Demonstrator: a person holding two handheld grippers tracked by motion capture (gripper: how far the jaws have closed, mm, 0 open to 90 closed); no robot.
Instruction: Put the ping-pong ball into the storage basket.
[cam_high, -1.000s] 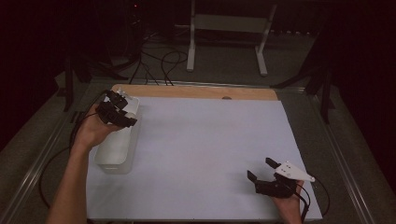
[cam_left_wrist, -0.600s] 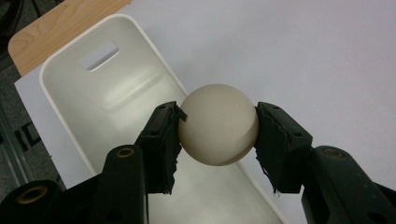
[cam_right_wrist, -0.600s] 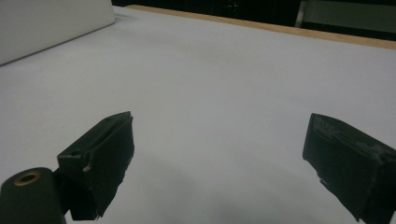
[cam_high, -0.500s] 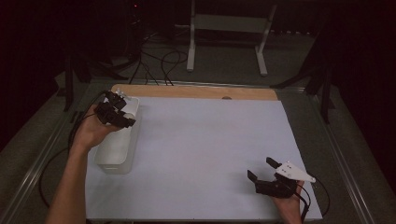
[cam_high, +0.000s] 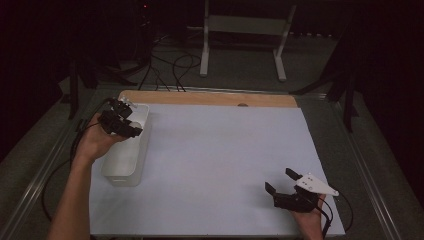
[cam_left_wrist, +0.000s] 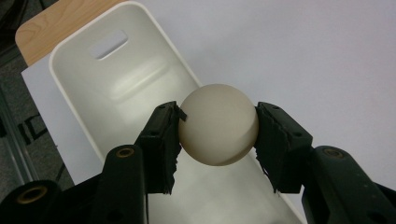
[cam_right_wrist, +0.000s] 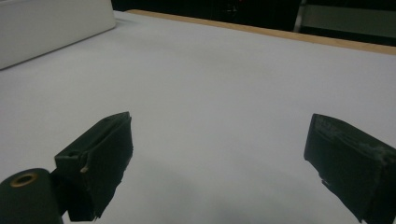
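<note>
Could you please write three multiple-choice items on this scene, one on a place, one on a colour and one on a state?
1. Where is the ball?
A. Between the left gripper's pads, above the white bin
B. On the floor
C. In the right gripper

2. What colour is the ball?
A. Red
B. Off-white
C. Blue

3. How is the right gripper?
A. Shut on a cup
B. Shut on the ball
C. Open, with nothing between its pads

Answers:
1 A: the left gripper view shows both pads pressed on the ball, with the bin behind it.
2 B: it looks cream in that view.
3 C: the right gripper view shows bare white table cover between the spread pads.
</note>
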